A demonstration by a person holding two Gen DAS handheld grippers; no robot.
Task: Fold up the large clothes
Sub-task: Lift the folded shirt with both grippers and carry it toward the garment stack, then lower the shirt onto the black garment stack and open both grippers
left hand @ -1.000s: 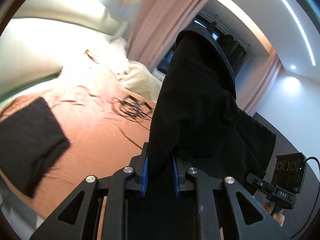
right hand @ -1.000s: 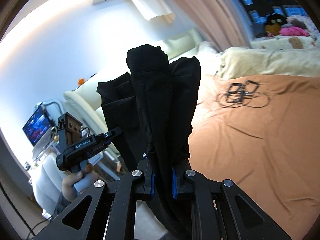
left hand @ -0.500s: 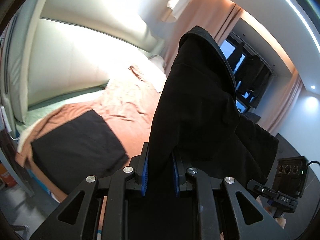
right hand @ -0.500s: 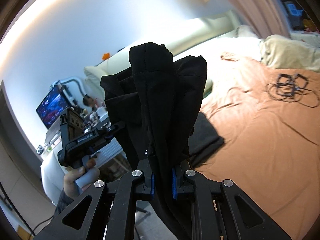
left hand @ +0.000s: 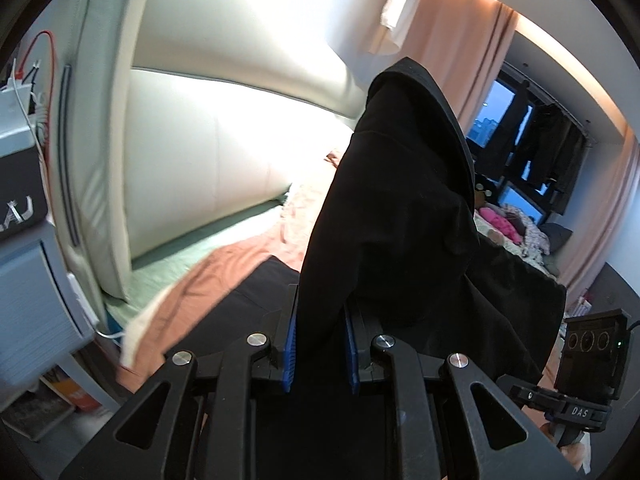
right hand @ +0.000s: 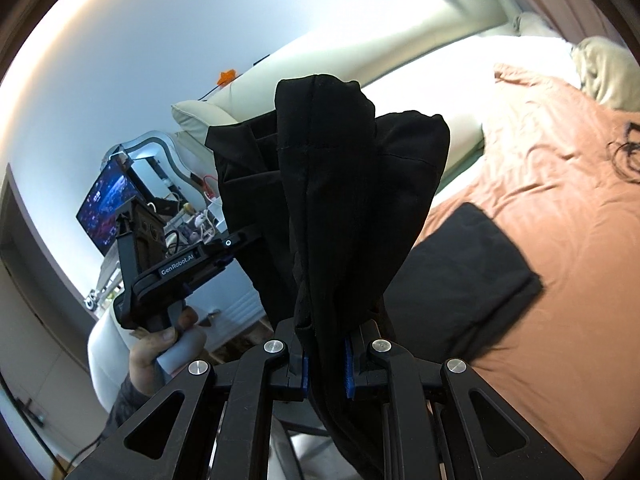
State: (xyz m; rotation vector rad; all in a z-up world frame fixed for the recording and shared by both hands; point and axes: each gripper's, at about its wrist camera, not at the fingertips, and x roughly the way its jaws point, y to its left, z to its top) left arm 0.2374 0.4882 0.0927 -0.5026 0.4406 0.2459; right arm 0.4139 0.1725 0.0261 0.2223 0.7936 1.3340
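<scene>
Left wrist view: the left gripper is clamped on a black garment held up in the air, above the near edge of the bed. The right gripper pinches another bunch of the same cloth. It looks soft, limp and light, and likely to sag between the grips, so hems or corners seem the best places to hold. A folded black piece lies on the orange sheet.

Black garment in left tool
</scene>
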